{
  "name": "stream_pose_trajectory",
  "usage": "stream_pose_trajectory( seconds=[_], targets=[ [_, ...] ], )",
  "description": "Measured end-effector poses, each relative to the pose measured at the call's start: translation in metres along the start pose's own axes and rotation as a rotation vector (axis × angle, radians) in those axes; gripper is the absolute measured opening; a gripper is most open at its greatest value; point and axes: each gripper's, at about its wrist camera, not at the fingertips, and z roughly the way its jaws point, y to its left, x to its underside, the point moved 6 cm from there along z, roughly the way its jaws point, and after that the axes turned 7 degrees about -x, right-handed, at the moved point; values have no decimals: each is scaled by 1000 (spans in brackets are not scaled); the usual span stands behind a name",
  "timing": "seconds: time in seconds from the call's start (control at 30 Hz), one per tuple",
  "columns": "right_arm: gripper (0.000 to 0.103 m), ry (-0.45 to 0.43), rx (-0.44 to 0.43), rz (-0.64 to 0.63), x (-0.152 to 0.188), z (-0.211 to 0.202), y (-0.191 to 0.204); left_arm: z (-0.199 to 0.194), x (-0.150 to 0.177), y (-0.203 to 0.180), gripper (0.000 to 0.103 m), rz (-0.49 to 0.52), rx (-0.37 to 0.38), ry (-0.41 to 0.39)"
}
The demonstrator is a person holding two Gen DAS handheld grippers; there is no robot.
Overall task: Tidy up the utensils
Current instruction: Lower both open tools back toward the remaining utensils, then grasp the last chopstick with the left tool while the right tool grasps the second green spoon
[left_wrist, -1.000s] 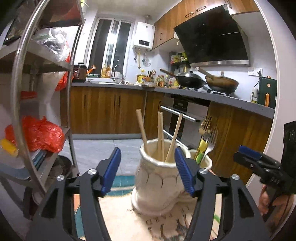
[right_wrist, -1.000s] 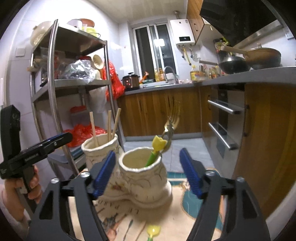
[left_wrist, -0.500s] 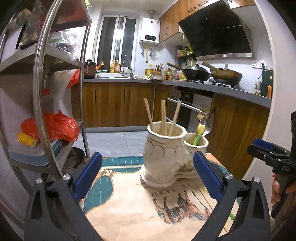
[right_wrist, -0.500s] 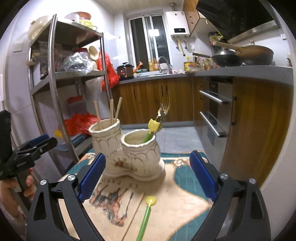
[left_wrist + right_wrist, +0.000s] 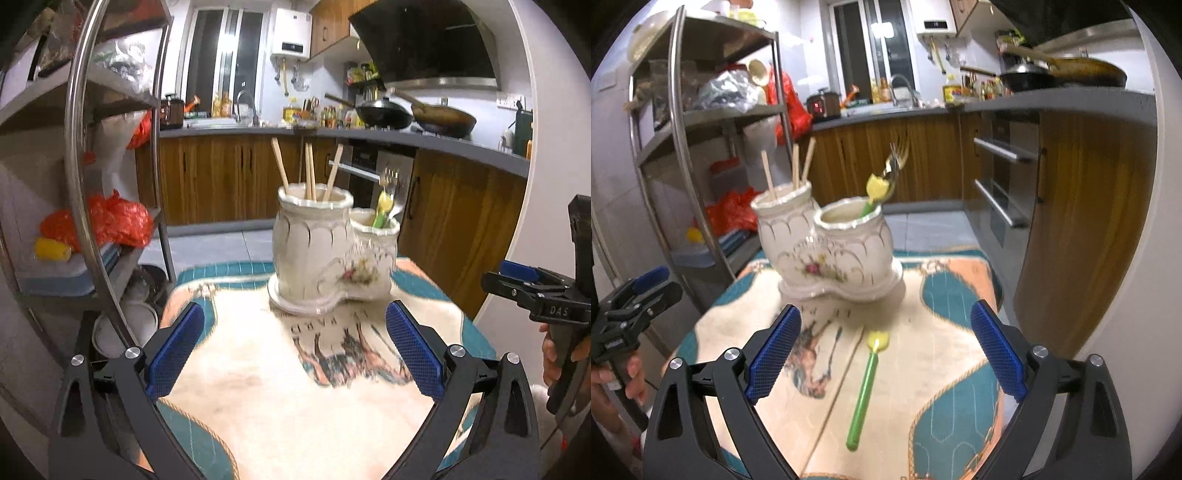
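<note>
A cream ceramic double utensil holder (image 5: 831,251), painted with flowers and gilt lines, is seen upright on the patterned cloth. Four wooden chopsticks (image 5: 309,171) are stood in its taller compartment, fanned apart. In the lower compartment a green-handled, yellow-tipped utensil (image 5: 873,194) and metal forks (image 5: 897,158) are leaned. A matching green utensil with a yellow tip (image 5: 866,387) is laid flat on the cloth, near the holder's base.

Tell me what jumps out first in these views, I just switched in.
The white ceramic holder stands mid-table on the patterned cloth, chopsticks in its taller cup, a fork in the lower one. A green utensil with a yellow tip lies loose on the cloth between the open right gripper fingers.
</note>
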Motion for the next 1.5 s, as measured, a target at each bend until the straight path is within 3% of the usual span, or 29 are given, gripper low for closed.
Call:
stream_pose_trajectory(
  seconds=[0.5,0.6,0.67,0.7,0.8,0.87,0.9,1.2,1.43,1.5],
  targets=[
    [91,270,21,-16,49,58,-14,42,37,-22,97,45,27,148],
    [74,331,8,-47,60,73,-5,48,42,-27,97,62,28,164],
    [55,367,9,-63,66,81,-1,52,45,-29,97,67,35,178],
    [52,379,8,-68,68,84,1,53,47,-31,97,71,36,182],
    [34,382,1,-86,66,90,7,56,50,-34,97,88,35,195],
    [14,393,-15,-92,65,93,11,57,51,-36,97,93,32,202],
    [11,396,-18,-94,65,93,11,57,51,-36,97,93,32,205],
    [10,301,-33,-51,51,71,-9,64,55,-56,97,105,33,273],
    [10,215,-32,-7,35,45,-34,72,60,-96,97,137,64,370],
    [10,200,-29,-11,32,41,-36,76,62,-108,90,149,64,391]
  ],
)
